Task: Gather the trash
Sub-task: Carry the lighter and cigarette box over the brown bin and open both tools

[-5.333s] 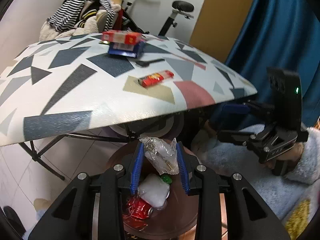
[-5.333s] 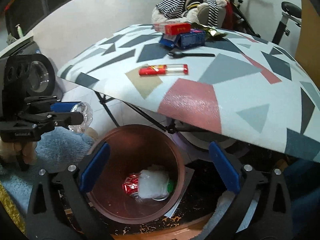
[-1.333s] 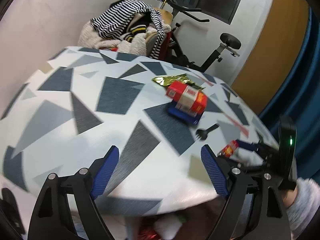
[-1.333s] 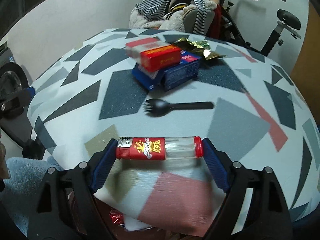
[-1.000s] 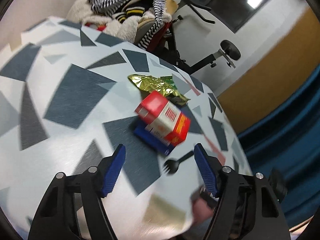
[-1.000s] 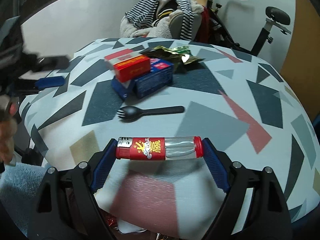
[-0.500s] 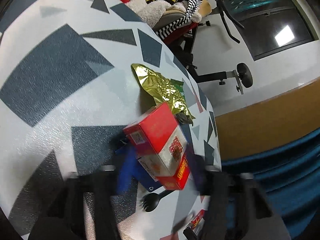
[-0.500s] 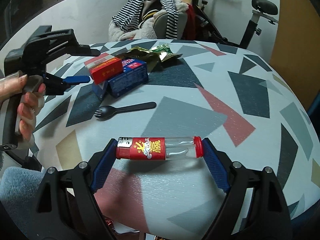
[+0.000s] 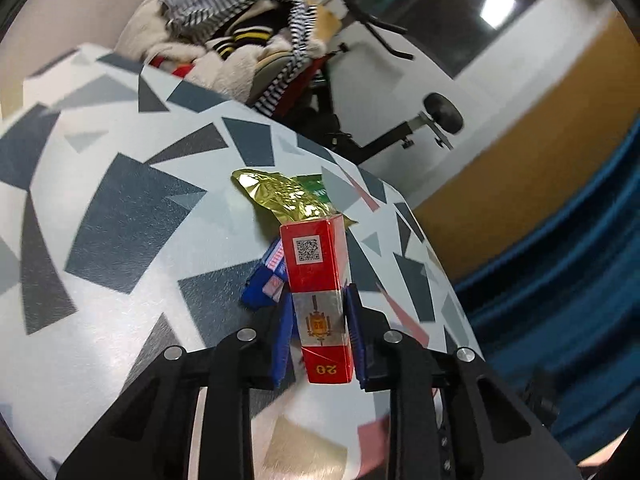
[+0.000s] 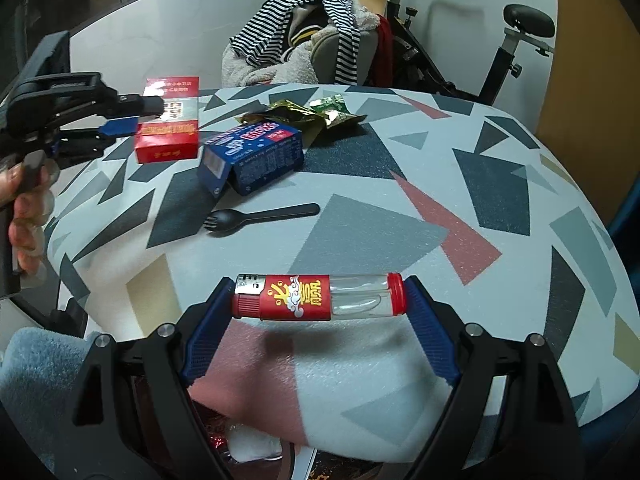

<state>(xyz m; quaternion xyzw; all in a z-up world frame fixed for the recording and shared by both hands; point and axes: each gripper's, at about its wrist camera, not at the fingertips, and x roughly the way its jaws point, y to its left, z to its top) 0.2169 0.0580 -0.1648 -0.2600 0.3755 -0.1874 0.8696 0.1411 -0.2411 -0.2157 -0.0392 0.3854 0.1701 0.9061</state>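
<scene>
My left gripper point(image 9: 318, 336) is shut on a red box point(image 9: 318, 296) and holds it above the table; the box also shows in the right wrist view point(image 10: 168, 120), lifted clear of the blue box point(image 10: 256, 156). My right gripper point(image 10: 318, 308) is shut end to end on a red lighter point(image 10: 318, 296) above the table's near edge. A black plastic spork point(image 10: 260, 216) lies on the table. A gold and green wrapper point(image 10: 316, 114) lies behind the blue box and shows in the left wrist view too point(image 9: 288, 196).
The patterned table point(image 10: 460, 200) carries the trash. Below its near edge, some trash point(image 10: 244, 446) shows. A chair piled with striped clothes point(image 10: 304, 36) and an exercise bike point(image 10: 516, 40) stand behind the table. A blue curtain point(image 9: 560, 280) hangs at right.
My left gripper has closed on the red box and lifted it off the blue box. My right gripper still holds the lighter, in the same grip.
</scene>
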